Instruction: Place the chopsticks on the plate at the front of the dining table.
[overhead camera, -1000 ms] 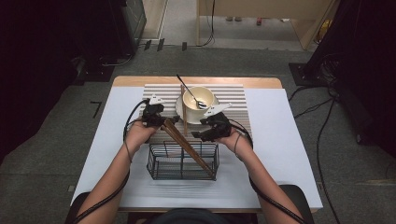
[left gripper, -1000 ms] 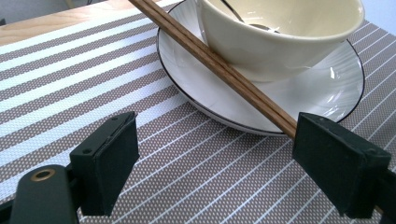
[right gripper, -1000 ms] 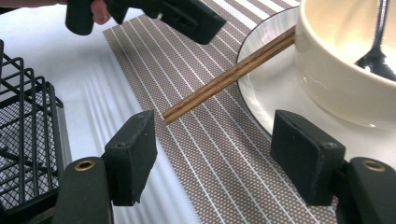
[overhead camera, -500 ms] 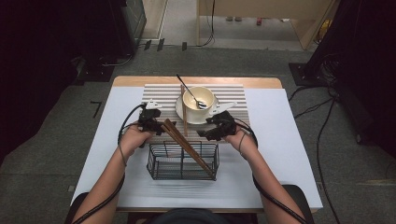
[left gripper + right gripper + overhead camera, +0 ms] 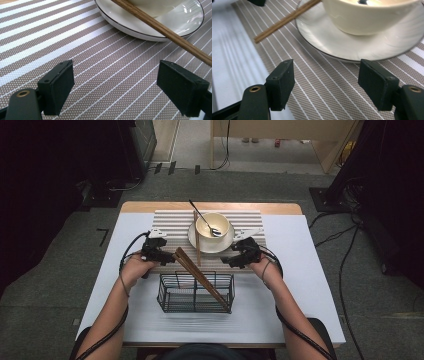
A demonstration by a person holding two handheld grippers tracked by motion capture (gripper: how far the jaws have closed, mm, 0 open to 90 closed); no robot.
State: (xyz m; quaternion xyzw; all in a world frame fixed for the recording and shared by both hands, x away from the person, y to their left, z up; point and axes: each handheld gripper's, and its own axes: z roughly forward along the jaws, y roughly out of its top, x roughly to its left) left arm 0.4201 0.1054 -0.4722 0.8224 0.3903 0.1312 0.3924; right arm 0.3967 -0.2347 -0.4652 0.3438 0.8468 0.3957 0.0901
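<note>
Striped in grey and white, the placemat [image 5: 172, 220] lies at the far middle of the white worktop [image 5: 310, 270], and both grippers hover low over its near edge. The left gripper [image 5: 167, 257] has its jaws wide apart with nothing between them; in the left gripper view only mat shows between the pads. The right gripper [image 5: 227, 261] is likewise spread open and empty, its jaws pointing toward the saucer [image 5: 224, 244]. That saucer sits on the mat between the two grippers and a little beyond them, carrying a cream bowl [image 5: 206, 222] with a spoon [image 5: 202, 217] resting in it, handle leaning out toward the far left. One wooden chopstick [image 5: 197, 240] lies across the saucer's left rim, beside the bowl, its near end on the mat. Nearer the person stands a black wire basket [image 5: 170, 295], and a pair of chopsticks [image 5: 200, 277] leans in it, top ends close to the left gripper.
</note>
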